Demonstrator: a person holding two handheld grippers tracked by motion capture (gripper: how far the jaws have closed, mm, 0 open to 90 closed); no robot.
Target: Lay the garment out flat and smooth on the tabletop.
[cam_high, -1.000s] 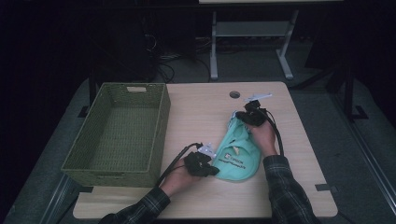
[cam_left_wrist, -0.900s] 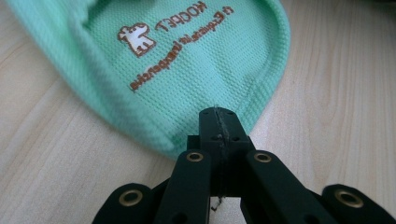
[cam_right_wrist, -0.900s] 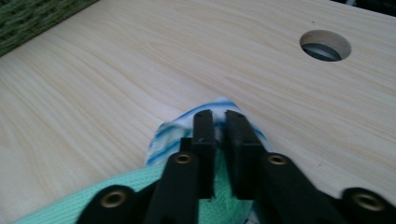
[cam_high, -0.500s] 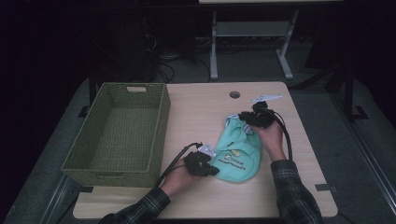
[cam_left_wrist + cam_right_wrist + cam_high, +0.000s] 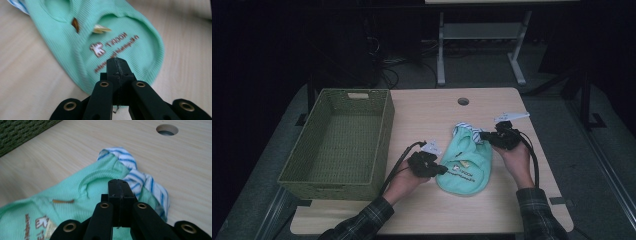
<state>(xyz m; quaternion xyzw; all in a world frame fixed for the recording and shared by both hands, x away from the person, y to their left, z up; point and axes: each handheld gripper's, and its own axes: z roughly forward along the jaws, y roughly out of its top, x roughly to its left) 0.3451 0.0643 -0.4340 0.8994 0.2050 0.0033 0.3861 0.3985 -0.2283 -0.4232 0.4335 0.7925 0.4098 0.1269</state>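
1. Pinching nothing that I can make out, the left gripper (image 5: 438,169) has its jaws pressed flat together, tips over the rounded near end of the mint-green ribbed knit garment with brown lettering (image 5: 464,165).
2. Equally closed, the right gripper (image 5: 484,135) sits at the garment's far end, tips over green fabric just beside the blue-and-white striped collar (image 5: 140,178); whether cloth is nipped is unclear.
3. Lying flat on the pale wooden table (image 5: 432,112), right of centre, the garment runs lengthwise from the near edge toward the far edge, collar pointing away.
4. Each gripper is nearest its own end.
5. Leftward, along the table's left edge, stands the empty green woven basket (image 5: 384,127), well apart.
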